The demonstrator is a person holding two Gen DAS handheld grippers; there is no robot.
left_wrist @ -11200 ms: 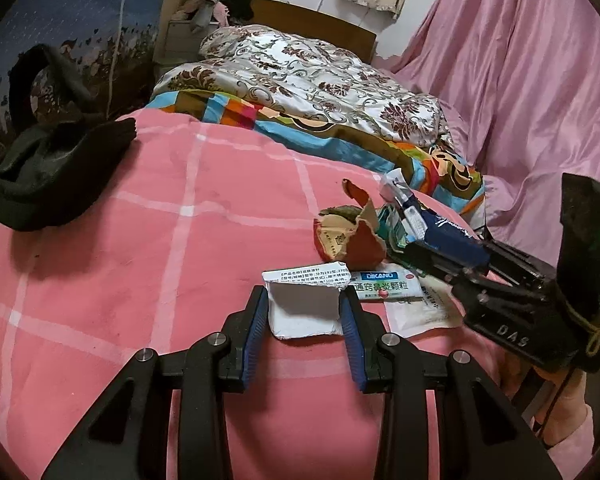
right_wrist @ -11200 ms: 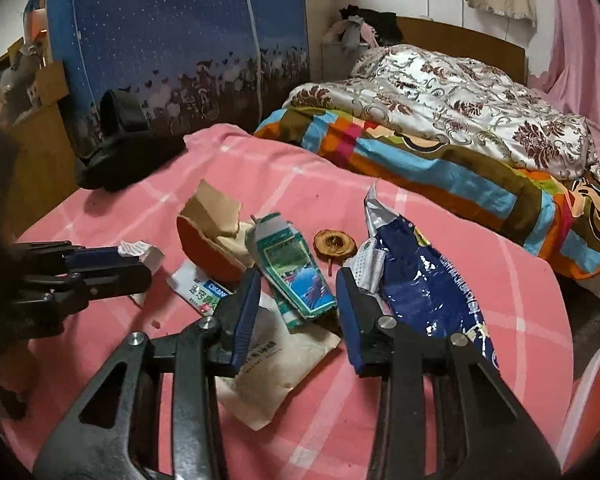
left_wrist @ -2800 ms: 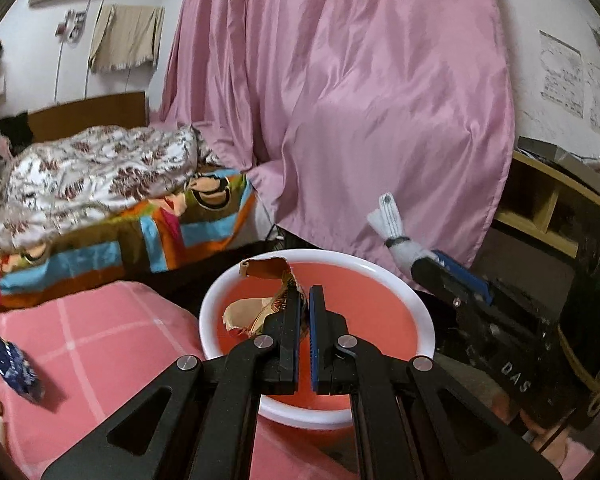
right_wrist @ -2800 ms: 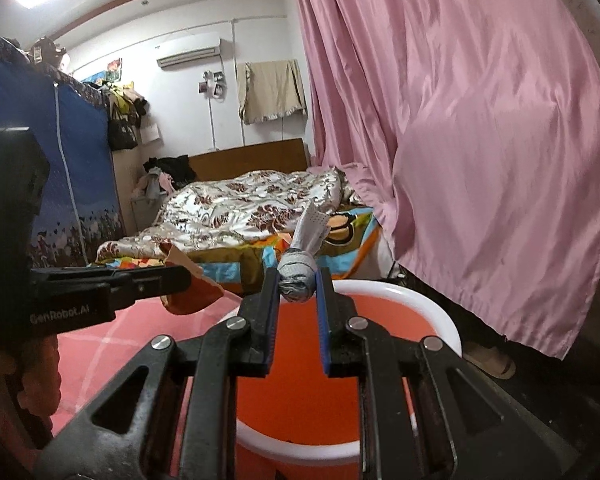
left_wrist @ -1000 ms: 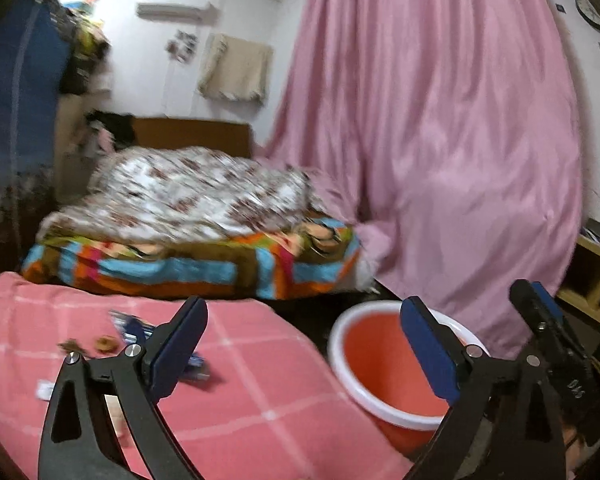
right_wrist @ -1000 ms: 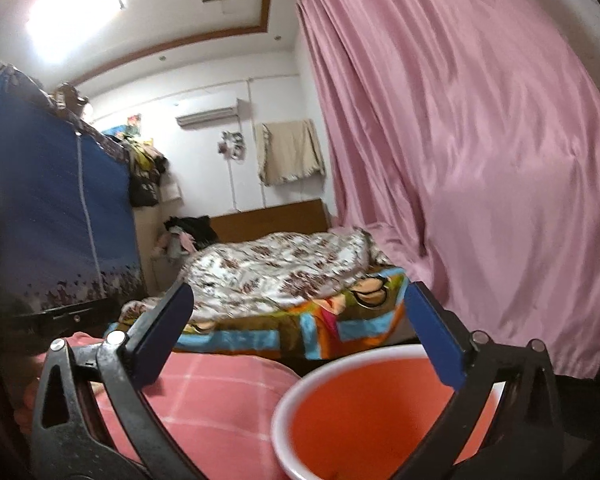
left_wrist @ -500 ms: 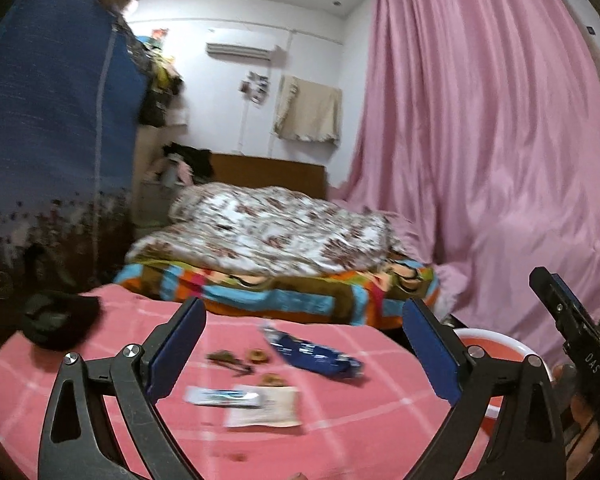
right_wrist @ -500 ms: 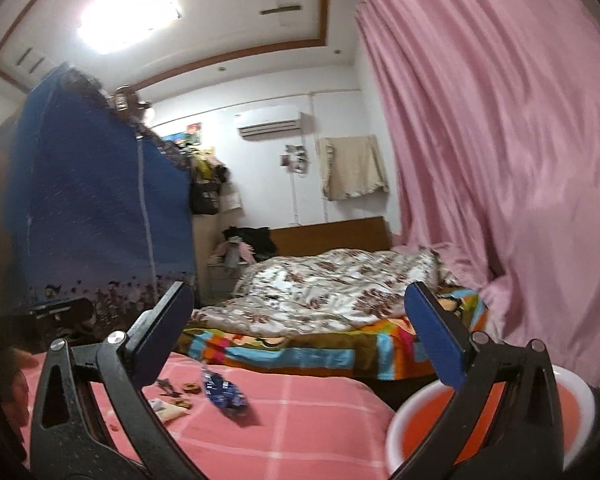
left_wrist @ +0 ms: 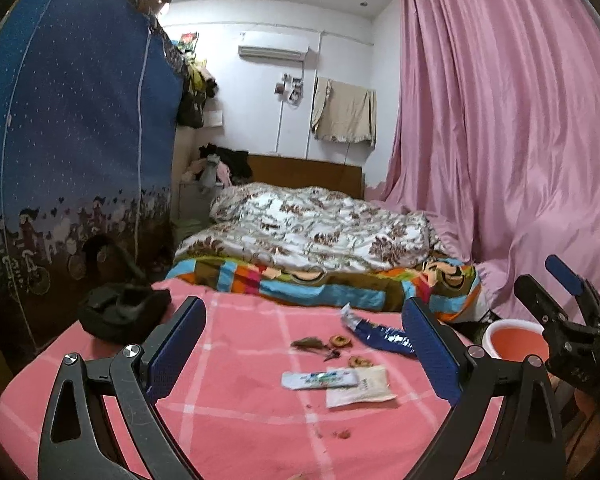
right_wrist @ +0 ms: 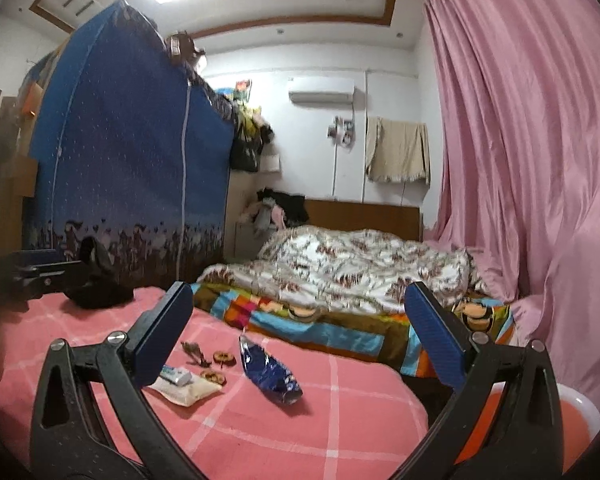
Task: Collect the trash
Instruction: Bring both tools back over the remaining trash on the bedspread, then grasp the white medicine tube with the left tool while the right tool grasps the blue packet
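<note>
Both tools, left tool [left_wrist: 304, 356] and right tool [right_wrist: 298, 340], gape wide, empty. The blue wrapper [right_wrist: 270, 372] looks light, crinkly; pinch its crumpled end.

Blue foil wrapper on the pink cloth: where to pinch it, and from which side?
Best bet: the crumpled silver end of the blue foil wrapper, the end towards the bed. It stands up off the pink cloth, while the rest lies flat and long. Come from above with the open right gripper, jaws across the narrow width. The biscuit pieces lie just left of it, so stay clear.
</note>
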